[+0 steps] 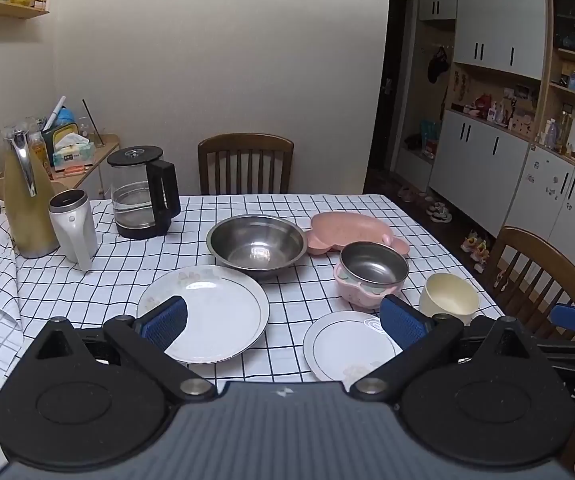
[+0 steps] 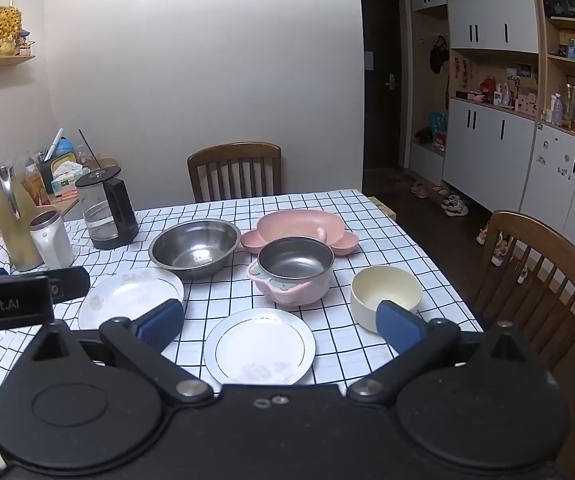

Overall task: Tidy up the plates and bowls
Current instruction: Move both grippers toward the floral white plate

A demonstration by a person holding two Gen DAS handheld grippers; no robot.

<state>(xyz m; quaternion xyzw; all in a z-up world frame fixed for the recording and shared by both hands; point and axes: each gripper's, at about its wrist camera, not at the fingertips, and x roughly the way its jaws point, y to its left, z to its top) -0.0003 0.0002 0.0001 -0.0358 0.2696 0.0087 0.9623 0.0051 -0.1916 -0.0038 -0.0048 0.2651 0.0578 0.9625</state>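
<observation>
On the checked tablecloth lie a large white plate (image 1: 211, 312) (image 2: 127, 296) and a small white plate (image 1: 343, 346) (image 2: 259, 344) near the front edge. Behind them stand a big steel bowl (image 1: 257, 244) (image 2: 195, 246), a pink-cased steel bowl (image 1: 371, 276) (image 2: 293, 276), a cream bowl (image 1: 449, 294) (image 2: 385, 294) and a pink divided dish (image 1: 347, 230) (image 2: 299, 228). My left gripper (image 1: 283, 322) hovers open above the near edge, between the two plates. My right gripper (image 2: 283, 322) hangs open over the small plate. Neither holds anything.
A glass kettle (image 1: 143, 192), a white mug (image 1: 73, 228) and a yellow thermos (image 1: 27, 204) crowd the table's left rear. Wooden chairs stand at the far side (image 1: 245, 164) and the right side (image 2: 539, 280). Cabinets line the right wall.
</observation>
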